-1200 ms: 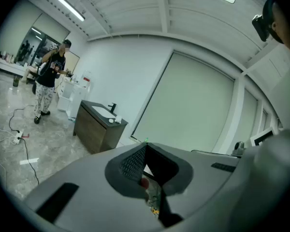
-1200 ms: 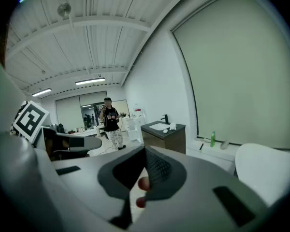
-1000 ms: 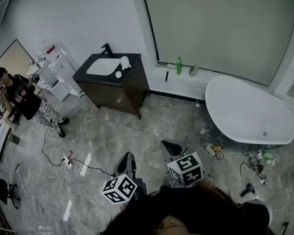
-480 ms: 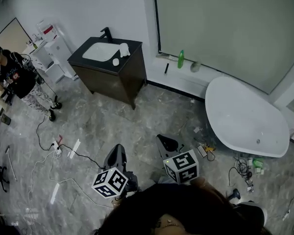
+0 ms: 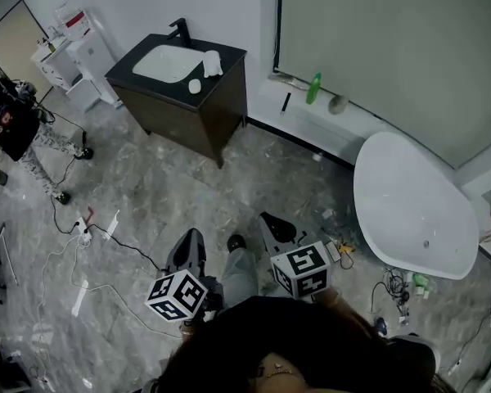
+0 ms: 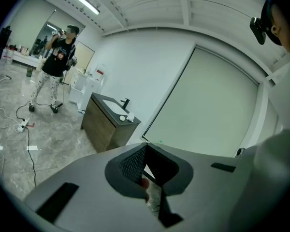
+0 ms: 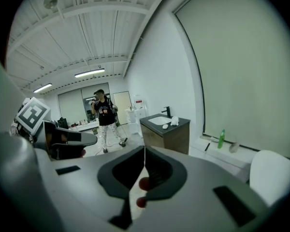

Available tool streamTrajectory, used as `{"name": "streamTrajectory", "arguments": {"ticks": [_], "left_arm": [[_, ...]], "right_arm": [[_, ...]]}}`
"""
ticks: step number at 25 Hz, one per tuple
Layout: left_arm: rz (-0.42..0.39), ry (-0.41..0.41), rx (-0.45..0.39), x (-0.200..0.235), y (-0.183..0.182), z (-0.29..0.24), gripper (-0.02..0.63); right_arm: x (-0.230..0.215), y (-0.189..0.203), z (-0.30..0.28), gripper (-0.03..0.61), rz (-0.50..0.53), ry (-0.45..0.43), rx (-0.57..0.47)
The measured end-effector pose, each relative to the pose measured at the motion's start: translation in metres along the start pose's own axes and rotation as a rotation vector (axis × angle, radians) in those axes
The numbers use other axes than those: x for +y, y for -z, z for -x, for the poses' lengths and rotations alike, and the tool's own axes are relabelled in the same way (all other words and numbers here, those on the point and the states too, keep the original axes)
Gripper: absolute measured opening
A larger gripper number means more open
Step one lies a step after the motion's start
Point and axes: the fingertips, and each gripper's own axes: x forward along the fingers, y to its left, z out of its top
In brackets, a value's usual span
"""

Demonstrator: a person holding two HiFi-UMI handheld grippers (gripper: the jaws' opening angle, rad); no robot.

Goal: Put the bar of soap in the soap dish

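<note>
Facing a small white oval bar of soap (image 5: 195, 86) on the dark vanity's black counter (image 5: 229, 68), well ahead and leftward, the nearer left gripper (image 5: 190, 250) and the right gripper (image 5: 276, 229) both show fingers shut, empty.

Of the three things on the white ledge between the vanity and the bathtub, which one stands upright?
The green bottle, in the middle. The black stick beside it lies flat and the grey thing on its other side sits low.
</note>
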Motion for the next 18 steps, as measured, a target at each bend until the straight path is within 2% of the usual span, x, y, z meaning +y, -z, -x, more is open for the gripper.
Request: {"name": "streamTrajectory", "arguments": {"ticks": [10,14,18], "left_arm": [[-0.041,0.112,-0.010,0.034,-0.105,-0.142,-0.005],[-0.065,0.130,0.025,0.042,-0.126,-0.188,-0.005],[-0.040,0.142,0.064,0.043,-0.131,-0.232,-0.005]], "right_arm": [[-0.049,-0.097,-0.139,0.017,0.061,0.070,-0.049],[-0.070,-0.115,-0.178,0.017,0.035,0.090,-0.043],[-0.094,-0.123,-0.216,0.017,0.017,0.077,-0.015]]}}
